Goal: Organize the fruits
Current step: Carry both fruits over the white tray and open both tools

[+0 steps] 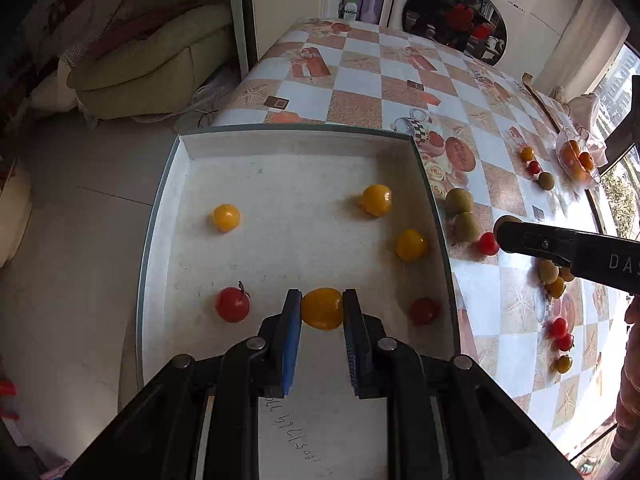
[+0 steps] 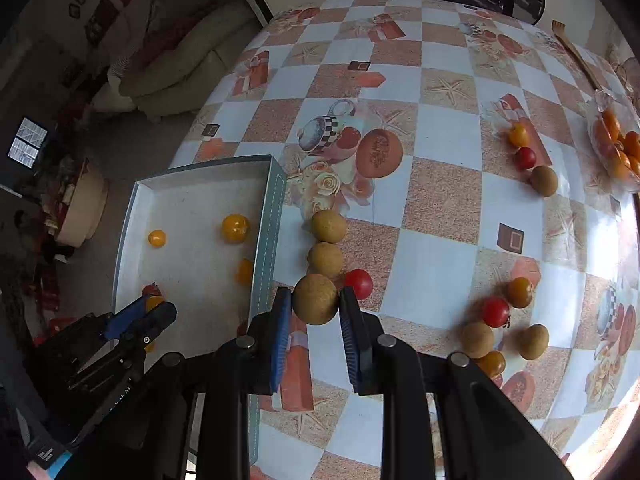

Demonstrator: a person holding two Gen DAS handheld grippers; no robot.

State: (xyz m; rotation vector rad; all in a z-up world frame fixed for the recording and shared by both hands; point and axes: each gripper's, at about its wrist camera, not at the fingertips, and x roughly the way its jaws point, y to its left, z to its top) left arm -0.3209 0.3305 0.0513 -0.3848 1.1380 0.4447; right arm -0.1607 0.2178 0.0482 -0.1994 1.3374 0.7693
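My left gripper (image 1: pixel 322 308) is shut on a yellow tomato (image 1: pixel 322 309) and holds it over the white box lid (image 1: pixel 280 148). In the lid lie three more yellow tomatoes (image 1: pixel 226 217) and two red tomatoes (image 1: pixel 233 304). My right gripper (image 2: pixel 313 300) is shut on a brown longan (image 2: pixel 315 298) beside the lid's right wall (image 2: pixel 269 240). Two more longans (image 2: pixel 328 225) and a red tomato (image 2: pixel 359 283) lie just beyond it. The right gripper also shows in the left wrist view (image 1: pixel 505 232).
The checkered tablecloth (image 2: pixel 432 128) carries a cluster of longans and tomatoes at the right (image 2: pixel 496 312) and a small group farther back (image 2: pixel 525 158). A clear bag of oranges (image 2: pixel 618 148) sits at the far right edge. A wooden stick (image 2: pixel 576 54) lies behind.
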